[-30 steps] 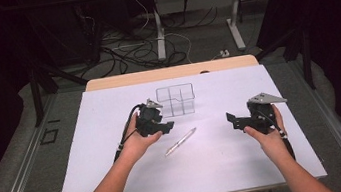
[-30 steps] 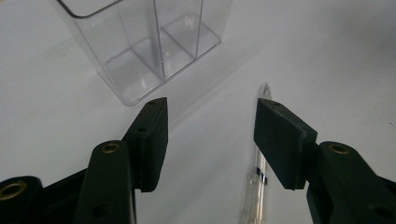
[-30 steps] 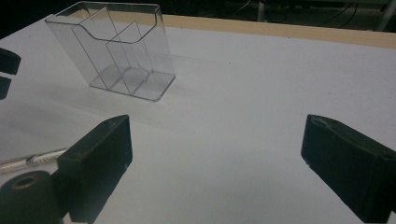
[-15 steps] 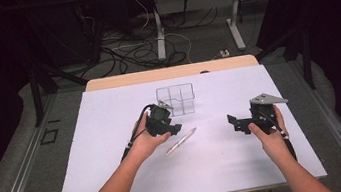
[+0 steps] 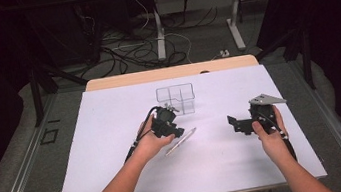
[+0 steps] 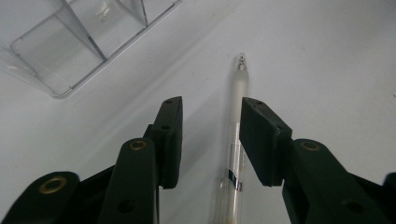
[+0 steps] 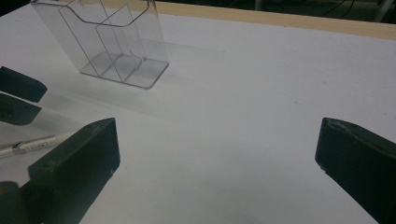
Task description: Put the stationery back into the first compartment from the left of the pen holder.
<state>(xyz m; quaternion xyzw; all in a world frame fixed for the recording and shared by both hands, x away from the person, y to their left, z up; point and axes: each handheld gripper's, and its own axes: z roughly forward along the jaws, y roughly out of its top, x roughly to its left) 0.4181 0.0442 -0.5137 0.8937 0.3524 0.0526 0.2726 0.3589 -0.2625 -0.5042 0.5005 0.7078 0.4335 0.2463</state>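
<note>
Over on the left, the left tongs [image 5: 176, 130] hang low over the white table [image 5: 105, 150], held in the person's left hand [image 5: 150, 141], nose pointing toward four o'clock. In the left gripper view the left tongs [image 6: 210, 140] stand part open, the two black jaws astride a clear pen [image 6: 236, 135]. The pen lies flat on the table, its tip aimed at twelve o'clock in that view. The right-hand jaw looks to be right against the barrel; the left one stands off it, so nothing is clamped.

From the high view the pen [image 5: 181, 141] runs slantwise, from seven o'clock up toward one o'clock, just beside the left hand. At twelve o'clock from it sits a clear plastic holder [image 5: 176, 99] with dividers inside, upright, near the table's far middle.

Now across to the right: the right tongs [image 5: 235, 123] hover well apart from the pen, gripped in the right hand [image 5: 270, 135], pointing toward nine o'clock. In the right gripper view the right tongs [image 7: 217, 154] gape wide, bare table between the jaws, the holder [image 7: 107, 42] up at eleven o'clock.
</note>
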